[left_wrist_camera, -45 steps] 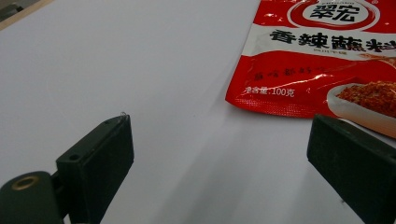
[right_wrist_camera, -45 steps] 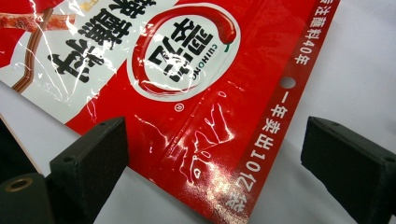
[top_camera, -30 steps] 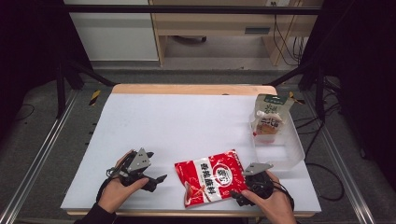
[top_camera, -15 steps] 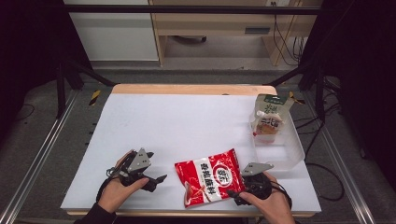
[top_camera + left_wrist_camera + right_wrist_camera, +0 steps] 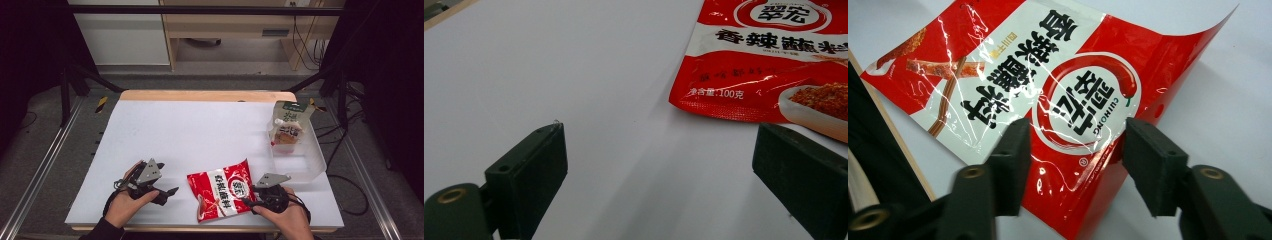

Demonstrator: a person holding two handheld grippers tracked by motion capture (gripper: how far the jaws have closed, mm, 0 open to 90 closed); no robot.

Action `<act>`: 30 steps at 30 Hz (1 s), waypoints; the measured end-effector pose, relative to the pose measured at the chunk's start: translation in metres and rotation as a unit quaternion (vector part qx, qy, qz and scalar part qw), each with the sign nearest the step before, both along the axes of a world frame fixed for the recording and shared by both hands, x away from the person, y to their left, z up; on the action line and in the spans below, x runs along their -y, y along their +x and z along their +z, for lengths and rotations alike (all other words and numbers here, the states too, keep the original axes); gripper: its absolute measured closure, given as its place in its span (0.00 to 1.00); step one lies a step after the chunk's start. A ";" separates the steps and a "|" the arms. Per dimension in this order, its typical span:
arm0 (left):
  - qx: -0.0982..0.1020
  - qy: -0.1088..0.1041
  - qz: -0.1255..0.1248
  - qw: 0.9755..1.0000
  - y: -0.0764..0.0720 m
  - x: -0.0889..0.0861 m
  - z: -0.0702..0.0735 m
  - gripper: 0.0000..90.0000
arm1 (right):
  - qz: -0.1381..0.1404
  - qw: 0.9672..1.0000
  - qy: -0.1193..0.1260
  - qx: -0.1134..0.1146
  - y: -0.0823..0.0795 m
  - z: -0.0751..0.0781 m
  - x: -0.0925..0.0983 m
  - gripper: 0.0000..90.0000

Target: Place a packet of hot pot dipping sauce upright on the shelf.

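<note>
light: bright tabletop, dark surround | glare: pouch (image 5: 1068, 100) foil (streaky) | focus: soft

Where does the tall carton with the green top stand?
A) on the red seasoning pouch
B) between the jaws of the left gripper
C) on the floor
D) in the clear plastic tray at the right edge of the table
D: the tall carton with the green top stands upright inside the clear plastic tray, apart from the red seasoning pouch.

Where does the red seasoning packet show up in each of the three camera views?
High view: the red seasoning packet lies near the table's front edge, right of centre, beside the right tongs.
Left gripper view: the packet's sealed edge and label fill the upper right corner.
Right gripper view: it spans the middle, its edge between the closing jaws.
Shared landmark: the white tabletop.
</note>
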State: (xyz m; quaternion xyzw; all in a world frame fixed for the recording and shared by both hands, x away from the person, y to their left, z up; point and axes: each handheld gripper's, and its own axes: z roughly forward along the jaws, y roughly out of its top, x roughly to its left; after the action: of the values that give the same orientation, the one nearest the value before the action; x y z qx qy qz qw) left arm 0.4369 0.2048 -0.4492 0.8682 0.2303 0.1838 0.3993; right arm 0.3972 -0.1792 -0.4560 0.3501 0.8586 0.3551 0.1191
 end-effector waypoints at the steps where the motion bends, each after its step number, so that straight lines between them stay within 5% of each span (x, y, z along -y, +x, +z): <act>1: -0.001 0.000 0.000 1.000 0.000 0.000 0.000 0.08 | 0.000 1.000 -0.002 0.001 0.000 0.000 0.000 0.56; 16: 0.001 0.001 -0.001 1.000 0.000 0.000 0.000 0.09 | -0.037 0.998 -0.043 -0.032 0.004 -0.010 0.005 0.63; 24: 0.000 0.000 -0.001 1.000 0.000 0.000 0.000 0.09 | -0.045 0.998 -0.038 -0.010 0.005 -0.007 0.009 0.93; 30: -0.001 0.002 -0.001 1.000 0.000 0.000 -0.001 0.09 | -0.051 0.998 -0.030 0.023 0.009 0.005 0.009 1.00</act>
State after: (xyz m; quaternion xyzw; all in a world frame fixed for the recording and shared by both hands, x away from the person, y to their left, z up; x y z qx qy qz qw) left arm 0.4368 0.2048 -0.4497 0.8694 0.2296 0.1835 0.3972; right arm 0.4059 -0.1877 -0.4514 0.3816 0.8470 0.3304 0.1670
